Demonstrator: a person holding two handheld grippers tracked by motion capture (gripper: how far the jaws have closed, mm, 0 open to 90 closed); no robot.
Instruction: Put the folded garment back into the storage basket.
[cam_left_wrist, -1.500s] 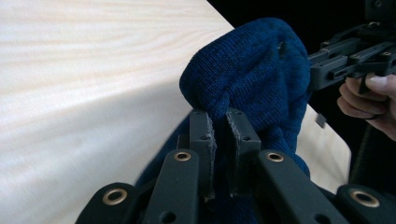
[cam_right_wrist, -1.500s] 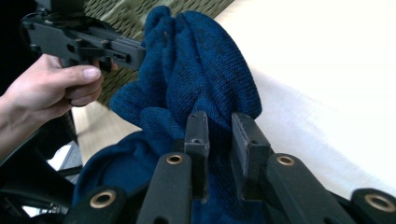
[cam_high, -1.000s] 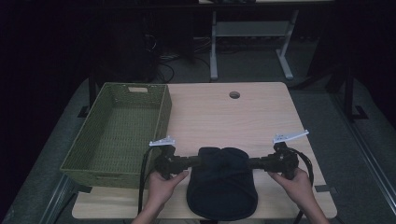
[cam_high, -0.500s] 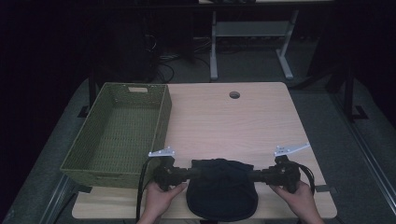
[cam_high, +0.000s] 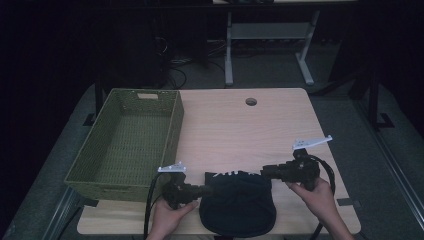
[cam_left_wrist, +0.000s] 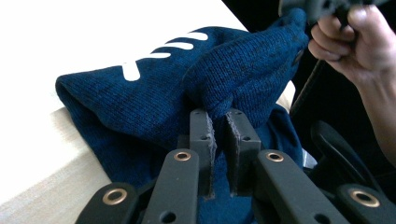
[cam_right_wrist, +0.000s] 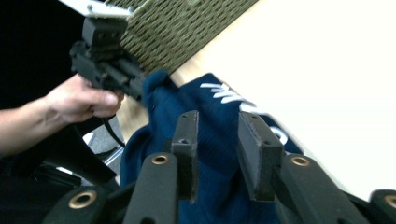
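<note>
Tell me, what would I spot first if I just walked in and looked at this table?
Probably the dark blue knit hat at the near edge of the table, pinched by the left tool; the right tool is at its other side with its jaws apart. Next, the big green woven basket on the left.

Black left gripper (cam_high: 210, 190), brass rivets, grey three-cornered plate, black cable, right gripper (cam_high: 264, 172) alike

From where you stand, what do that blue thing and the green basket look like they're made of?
The blue garment looks like knitted yarn, wool or acrylic: matte, fine ribbed stitches, white stripes. The green basket looks woven, perhaps wicker or paper cord, going by its regular braided texture. The table shows a pale wood-grain finish, possibly laminate.
</note>
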